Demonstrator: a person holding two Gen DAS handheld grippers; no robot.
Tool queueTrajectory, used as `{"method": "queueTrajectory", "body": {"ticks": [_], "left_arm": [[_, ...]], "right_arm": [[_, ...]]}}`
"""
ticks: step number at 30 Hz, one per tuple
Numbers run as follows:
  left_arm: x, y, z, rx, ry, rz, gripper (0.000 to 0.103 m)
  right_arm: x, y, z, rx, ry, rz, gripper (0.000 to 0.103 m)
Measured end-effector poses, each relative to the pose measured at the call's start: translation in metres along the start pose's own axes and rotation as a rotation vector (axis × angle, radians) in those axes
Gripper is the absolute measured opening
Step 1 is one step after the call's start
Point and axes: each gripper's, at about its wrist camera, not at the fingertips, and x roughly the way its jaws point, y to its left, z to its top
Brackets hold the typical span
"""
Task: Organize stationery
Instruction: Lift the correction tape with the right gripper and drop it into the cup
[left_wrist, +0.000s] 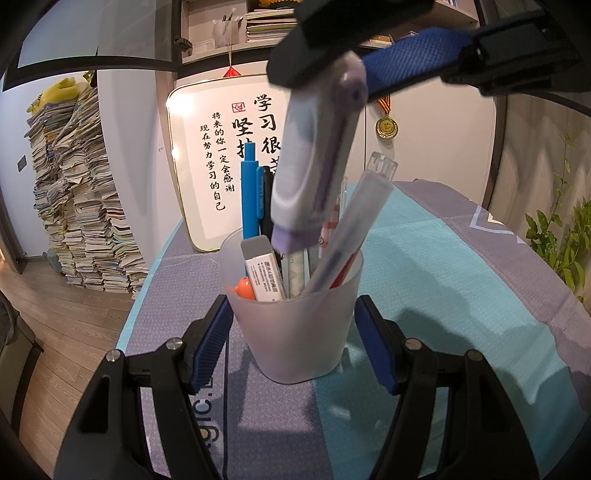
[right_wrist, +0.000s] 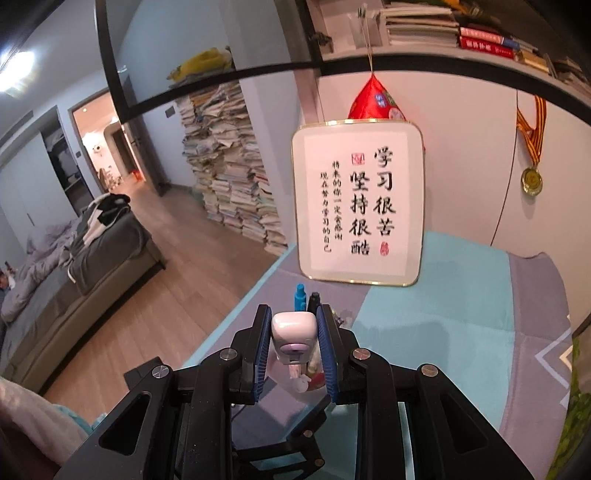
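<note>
Now the left gripper (left_wrist: 293, 343) is clamping the frosted translucent plastic cup (left_wrist: 295, 332) of pens at centre, while the right gripper (right_wrist: 294, 354) is pinching a white-and-lilac correction-tape dispenser (left_wrist: 317, 166) above its rim; lowering it inside and releasing probably comes next.

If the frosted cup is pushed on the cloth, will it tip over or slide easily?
The frosted cup would probably tip before it slides: it narrows toward its base, and tall pens like the blue pen stand well above its rim. The cloth looks woven, so likely grippy. The left gripper clamps the cup, which should steady it.
</note>
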Motion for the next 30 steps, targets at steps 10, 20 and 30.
{"method": "queueTrajectory", "body": {"ticks": [10, 20, 30], "left_arm": [[0.000, 0.000, 0.000, 0.000, 0.000, 0.000, 0.067], [-0.002, 0.000, 0.000, 0.001, 0.002, 0.000, 0.067], [0.000, 0.001, 0.000, -0.003, 0.011, -0.002, 0.067]], "right_arm": [[0.011, -0.003, -0.004, 0.026, 0.052, 0.005, 0.026], [0.005, -0.011, -0.004, 0.049, 0.017, -0.001, 0.026], [-0.021, -0.043, -0.021, 0.162, -0.042, -0.059, 0.044]]}}
